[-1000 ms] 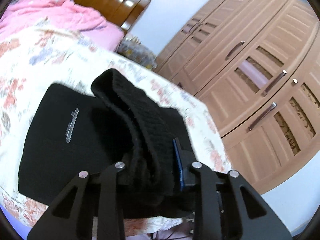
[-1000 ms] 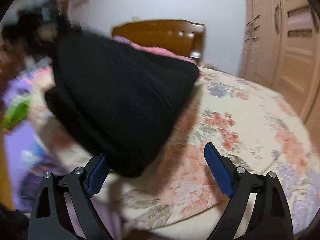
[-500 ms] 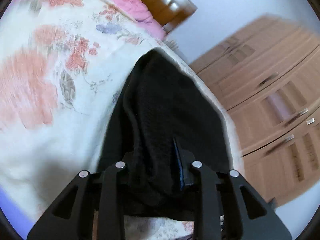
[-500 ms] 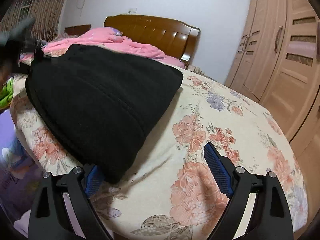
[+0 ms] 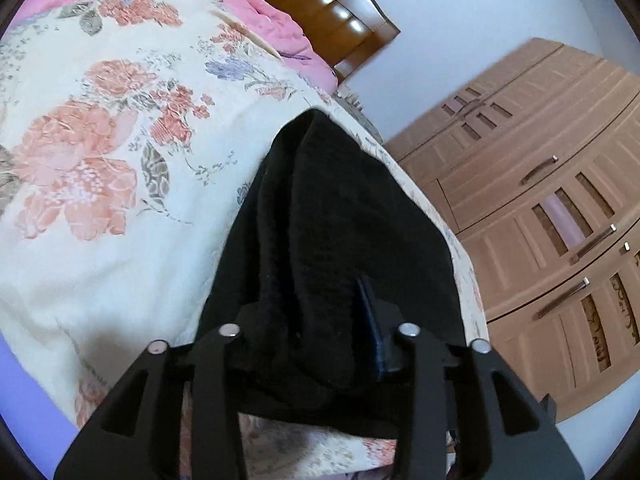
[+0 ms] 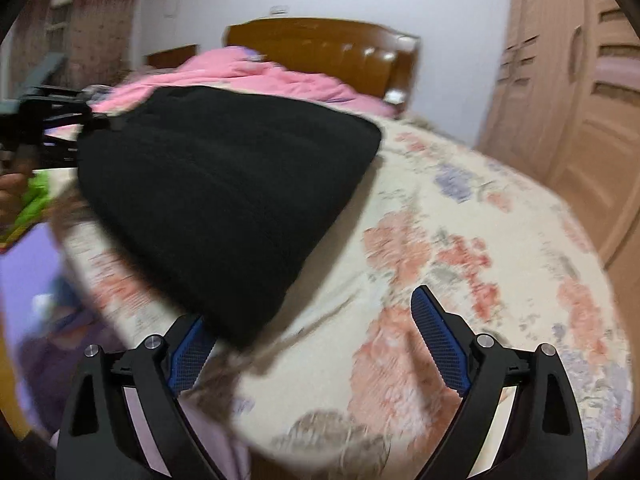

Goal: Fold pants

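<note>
The black pants (image 5: pixel 340 220) lie folded on the floral bedspread (image 5: pixel 120 160), near the bed's edge. A thick fold of them runs back between the fingers of my left gripper (image 5: pixel 316 320), whose jaws are opening. The fabric lies slack against the blue pad (image 5: pixel 372 328) and hides the other finger. In the right wrist view the pants (image 6: pixel 224 184) form a broad black slab. My right gripper (image 6: pixel 312 328) stands wide open at their near corner, gripping nothing. That corner overlaps its left fingertip. The left gripper (image 6: pixel 94 120) shows at the pants' far left edge.
A pink quilt (image 6: pixel 260 76) is heaped by the wooden headboard (image 6: pixel 320 44). Wooden wardrobe doors (image 5: pixel 540 200) stand close beyond the bed's right side. A hand (image 6: pixel 12 196) and something green (image 6: pixel 36 200) show at the left edge. Bare bedspread (image 6: pixel 460 240) lies right of the pants.
The left gripper carried the raised fold across and down onto the bed, and its jaws have widened. The pants went from swinging to lying flat. The right gripper stayed open, almost still.
</note>
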